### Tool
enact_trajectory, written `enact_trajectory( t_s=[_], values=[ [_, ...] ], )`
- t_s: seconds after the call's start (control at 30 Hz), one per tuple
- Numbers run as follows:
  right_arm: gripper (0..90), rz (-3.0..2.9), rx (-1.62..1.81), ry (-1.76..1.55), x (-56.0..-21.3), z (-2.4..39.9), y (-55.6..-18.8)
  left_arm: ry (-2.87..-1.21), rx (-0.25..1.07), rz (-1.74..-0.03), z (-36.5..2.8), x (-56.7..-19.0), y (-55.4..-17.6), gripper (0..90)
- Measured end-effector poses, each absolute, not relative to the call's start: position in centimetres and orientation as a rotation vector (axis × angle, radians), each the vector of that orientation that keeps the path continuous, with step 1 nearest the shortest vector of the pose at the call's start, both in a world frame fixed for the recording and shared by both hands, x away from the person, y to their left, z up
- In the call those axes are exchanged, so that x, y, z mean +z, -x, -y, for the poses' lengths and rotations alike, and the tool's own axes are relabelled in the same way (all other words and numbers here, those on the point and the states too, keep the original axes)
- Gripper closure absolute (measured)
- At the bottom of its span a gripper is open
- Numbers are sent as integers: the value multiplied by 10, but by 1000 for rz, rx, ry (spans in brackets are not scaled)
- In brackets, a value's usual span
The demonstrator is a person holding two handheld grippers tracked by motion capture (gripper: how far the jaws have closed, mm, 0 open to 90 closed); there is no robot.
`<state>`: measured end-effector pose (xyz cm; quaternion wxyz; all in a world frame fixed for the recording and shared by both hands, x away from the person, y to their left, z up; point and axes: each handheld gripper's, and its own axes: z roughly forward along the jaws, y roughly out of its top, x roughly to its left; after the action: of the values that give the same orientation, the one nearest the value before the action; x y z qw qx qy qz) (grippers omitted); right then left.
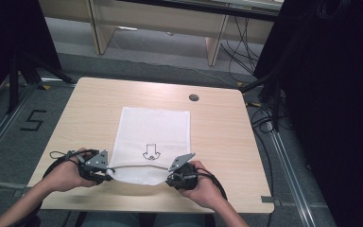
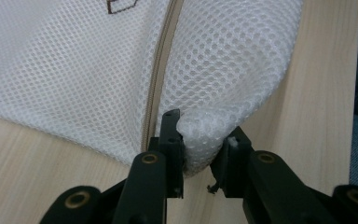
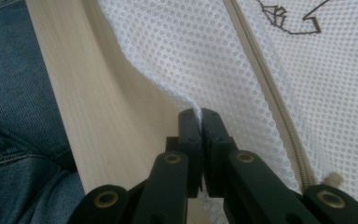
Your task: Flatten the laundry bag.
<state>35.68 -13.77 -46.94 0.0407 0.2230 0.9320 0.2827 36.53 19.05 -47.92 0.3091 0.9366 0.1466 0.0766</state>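
Note:
A white mesh bag (image 1: 153, 137) with a printed arrow (image 1: 151, 152) lies flat on the middle of the wooden table (image 1: 217, 137). Its near edge is lifted between my two grippers. My left gripper (image 1: 108, 171) pinches a bunched fold of mesh at the near left corner; in the left gripper view the jaws (image 2: 203, 133) hold that wad beside the beige zipper (image 2: 161, 70). My right gripper (image 1: 168, 177) grips the near right corner. Its jaws (image 3: 200, 116) stand almost together on a thin edge of the mesh bag (image 3: 205, 56), left of the zipper (image 3: 265, 79).
A round cable hole (image 1: 194, 97) sits near the table's far edge. Black curtains and cables (image 1: 264, 85) stand at the right, a dark stand (image 1: 19, 71) at the left. The person's jeans (image 3: 9, 116) lie just past the table's near edge.

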Motion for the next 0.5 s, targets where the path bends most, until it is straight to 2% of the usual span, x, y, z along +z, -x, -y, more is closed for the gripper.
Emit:
enact_trajectory(
  t_s=[0.03,0.07,0.17,0.27,0.3,0.37,0.43,0.5],
  values=[
    [887,-2857,859,-660,-470,137,-356,-2512,202,-346,-192,-478,-367,743],
    [885,-2860,861,-681,-471,136,-354,-2479,194,-386,-191,-482,-366,742],
    [881,-2871,854,-670,-473,134,-352,-2508,185,-363,-195,-483,-369,733],
    [875,-2877,846,-641,-474,132,-352,-2507,153,-372,-197,-483,-370,651],
    [871,-2884,840,-645,-474,132,-351,-2498,120,-380,-199,-482,-370,651],
    [863,-2893,838,-650,-475,129,-348,-2475,70,-403,-208,-475,-373,510],
    [857,-2902,844,-642,-475,129,-347,-2457,48,-417,-213,-472,-374,451],
    [848,-2898,846,-630,-475,128,-347,-2379,12,-465,-223,-464,-375,433]
  ],
)
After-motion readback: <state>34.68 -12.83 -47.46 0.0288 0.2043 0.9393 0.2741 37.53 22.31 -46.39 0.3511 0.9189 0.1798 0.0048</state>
